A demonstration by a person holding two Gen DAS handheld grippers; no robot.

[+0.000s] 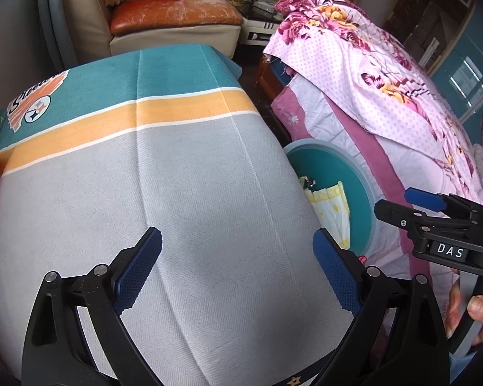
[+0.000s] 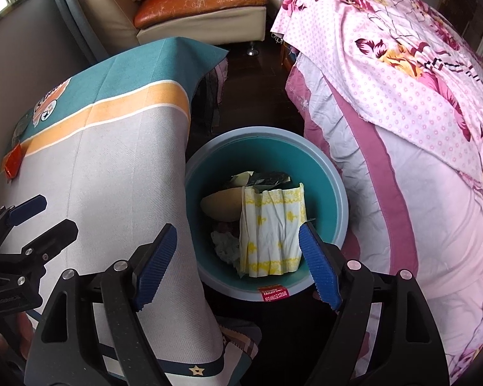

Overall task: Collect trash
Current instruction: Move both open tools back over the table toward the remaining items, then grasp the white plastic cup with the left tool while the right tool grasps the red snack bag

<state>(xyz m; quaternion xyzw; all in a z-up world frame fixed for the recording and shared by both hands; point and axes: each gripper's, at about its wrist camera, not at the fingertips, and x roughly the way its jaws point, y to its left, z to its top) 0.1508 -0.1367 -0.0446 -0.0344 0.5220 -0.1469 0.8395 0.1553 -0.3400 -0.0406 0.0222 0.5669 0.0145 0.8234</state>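
The round teal trash bin [image 2: 335, 193] stands on the dark floor in the gap between the cloth-covered table [image 2: 119, 173] and the bed [image 2: 418, 212]. Inside it, a crumpled white wrapper with yellow print [image 2: 270, 228] lies on top, leaning toward the near wall. Beside it sit a tan rounded piece [image 2: 222, 207], a dark crinkled scrap [image 2: 270, 178] near the far side and a pale greenish wad [image 2: 225, 244] lower down. A red label [image 2: 272, 292] is stuck on the bin's near rim.

The right gripper [image 2: 238, 257] hangs over the bin, pointing steeply down, its blue-padded jaws spread wide with nothing held between them. The left gripper [image 1: 236, 267] hovers over the grey part of the tablecloth [image 1: 193, 193], jaws likewise released and empty.

On the table's far left edge lies an orange-red packet [image 2: 12, 164], well apart from both grippers. A pink floral bedspread [image 2: 402, 64] covers the bed, and a worn orange-cushioned armchair [image 2: 196, 3] stands beyond the table.
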